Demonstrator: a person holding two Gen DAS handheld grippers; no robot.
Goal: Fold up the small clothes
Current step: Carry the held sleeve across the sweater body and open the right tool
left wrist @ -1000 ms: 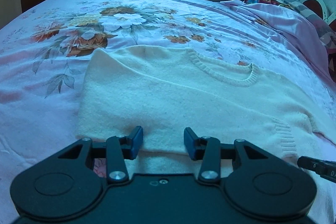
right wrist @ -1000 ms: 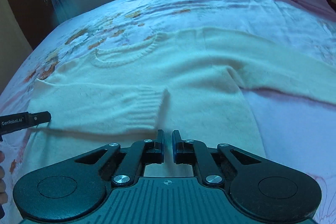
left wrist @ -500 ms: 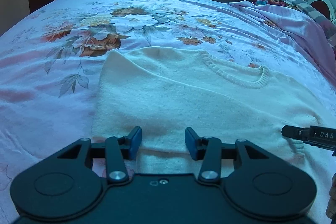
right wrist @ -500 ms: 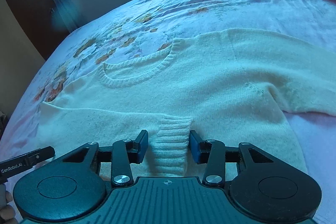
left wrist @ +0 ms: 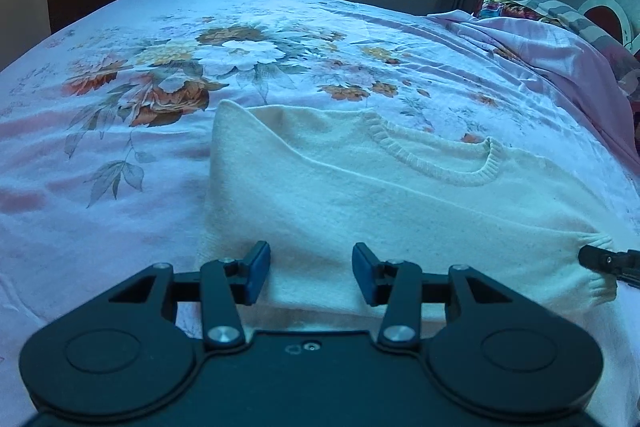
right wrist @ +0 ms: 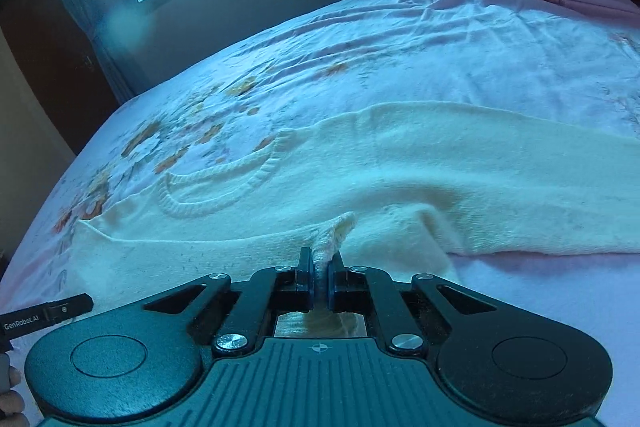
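Lying flat on the flowered bedsheet [left wrist: 120,131], the cream sweater [left wrist: 360,203] has its left sleeve [left wrist: 460,239] folded across the chest, so the fold is partly made. At the left, the left gripper [left wrist: 311,273] hangs over the sweater's lower left part with its jaws parted and nothing pressed between them. Further right lies the ribbed collar [right wrist: 208,195]. At the right, the right gripper [right wrist: 319,281] has just closed its jaws, and they are now clamped on the knit cuff [right wrist: 332,239] of that folded sleeve, the wool bunched up between the pads. The other sleeve [right wrist: 520,203] runs out across the bed to the right, unfolded. This looks like tidying the first sleeve; next the cuff probably needs drawing straight and laying flat without dragging the body out of line.
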